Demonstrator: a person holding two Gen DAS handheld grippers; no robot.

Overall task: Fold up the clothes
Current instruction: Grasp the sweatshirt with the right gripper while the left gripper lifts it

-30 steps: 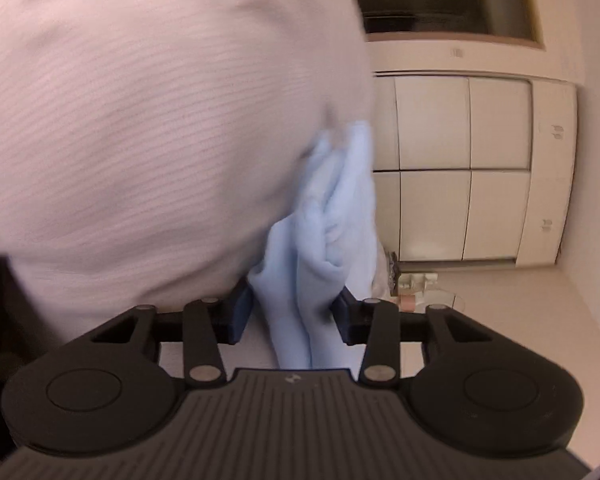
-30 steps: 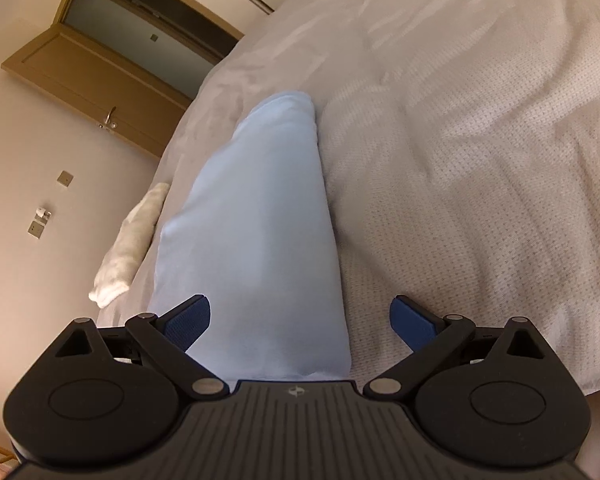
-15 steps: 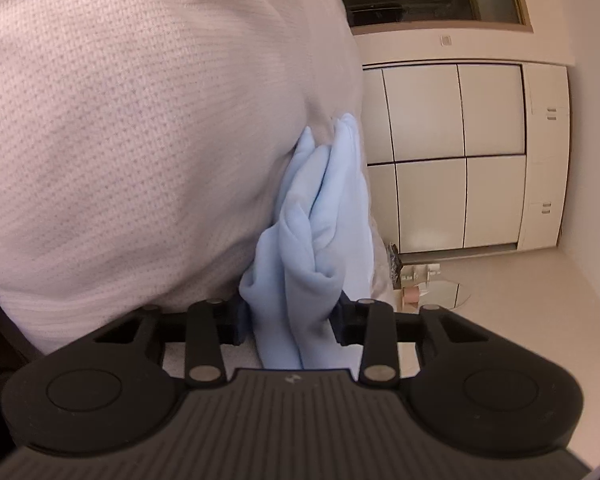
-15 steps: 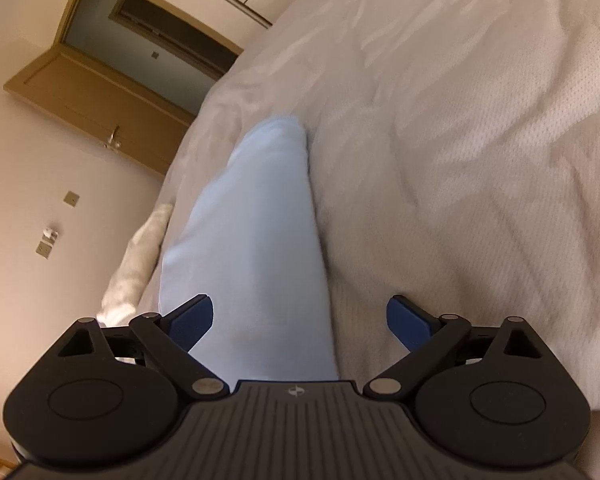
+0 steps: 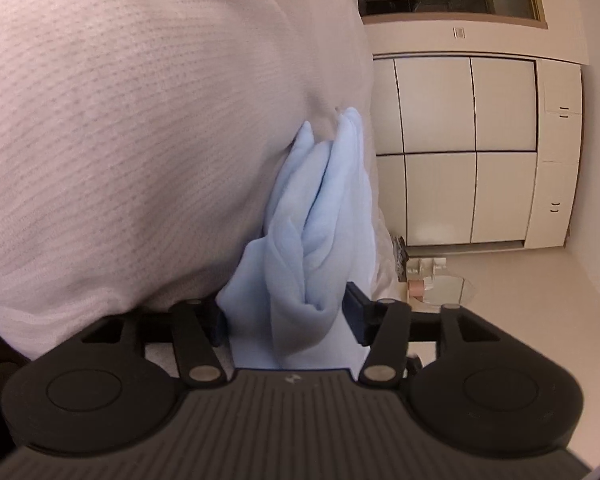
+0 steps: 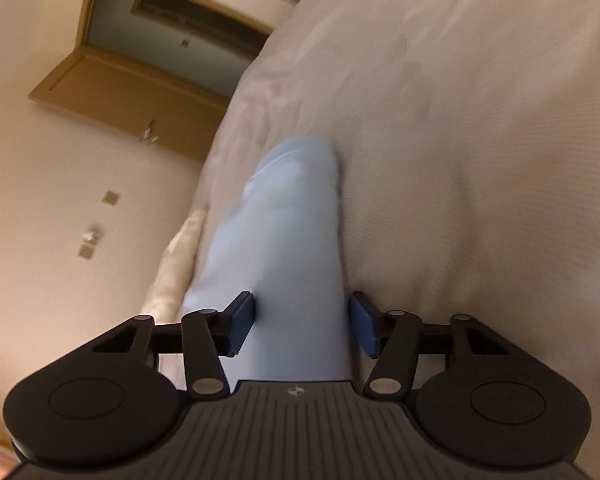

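Soft blue garment (image 6: 276, 240) on bed (image 6: 480, 160): limp, light, slips easily.
L hand-held gripper (image 5: 286, 320) opening, released round bunched end; R hand-held gripper (image 6: 302, 326) closing, not yet pinching. You grab edges/corners.

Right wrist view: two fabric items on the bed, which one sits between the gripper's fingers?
The light blue folded garment, running up the white bedspread between the closing right gripper fingers. The cream rolled towel lies apart at the bed's edge.

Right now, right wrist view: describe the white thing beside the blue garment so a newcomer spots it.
Start at the big white bed. Along its edge lies the light blue garment; just left of that sits a rolled towel, cream, fuzzy, narrower than the smooth blue cloth.
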